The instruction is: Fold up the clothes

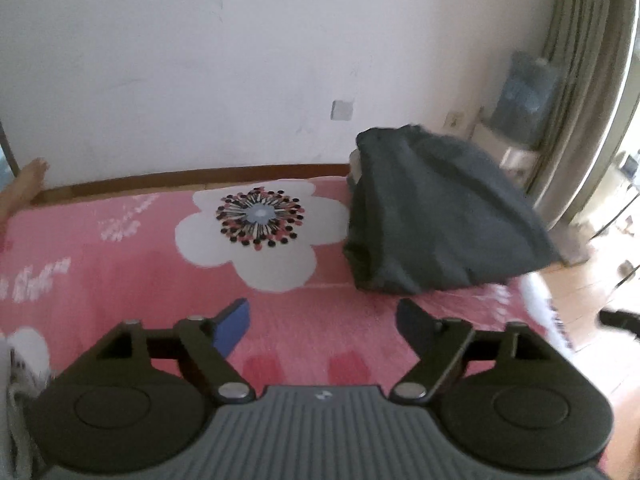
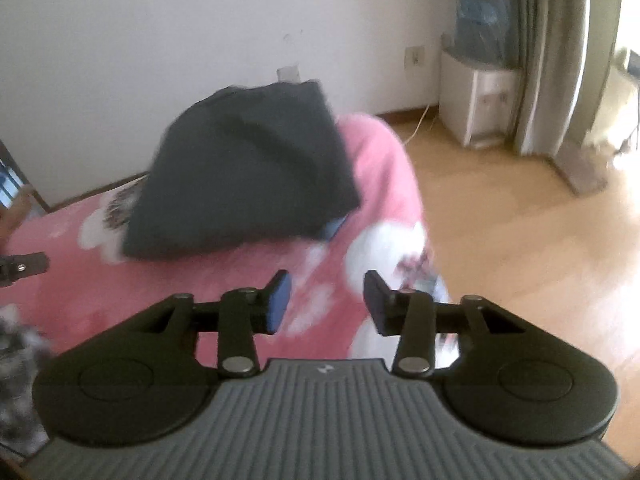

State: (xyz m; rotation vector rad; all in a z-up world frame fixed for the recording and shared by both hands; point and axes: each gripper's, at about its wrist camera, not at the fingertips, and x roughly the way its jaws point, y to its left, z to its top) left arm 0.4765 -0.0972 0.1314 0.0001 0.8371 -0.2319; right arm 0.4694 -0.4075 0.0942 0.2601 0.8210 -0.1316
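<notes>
A dark grey folded garment [image 1: 440, 216] [image 2: 248, 168] lies in a mound on the pink flowered bed sheet [image 1: 120, 280] [image 2: 224, 280], near the bed's far right corner. A blue item [image 2: 334, 228] peeks out from under its near edge, and a pale one [image 1: 355, 164] shows at its far left side. My left gripper [image 1: 322, 316] hovers over the sheet in front of the garment, open, with nothing between its blue pads. My right gripper [image 2: 326, 284] is open too, empty, above the bed's right edge. A left gripper finger [image 2: 24, 266] shows at the left border of the right wrist view.
A white wall [image 1: 200, 60] runs behind the bed. Wooden floor [image 2: 520, 240] lies to the right, with a white cabinet [image 2: 476, 96], a blue bottle [image 2: 484, 16] on it and a curtain [image 2: 560, 60]. Pale crumpled cloth [image 1: 20, 360] lies at the near left.
</notes>
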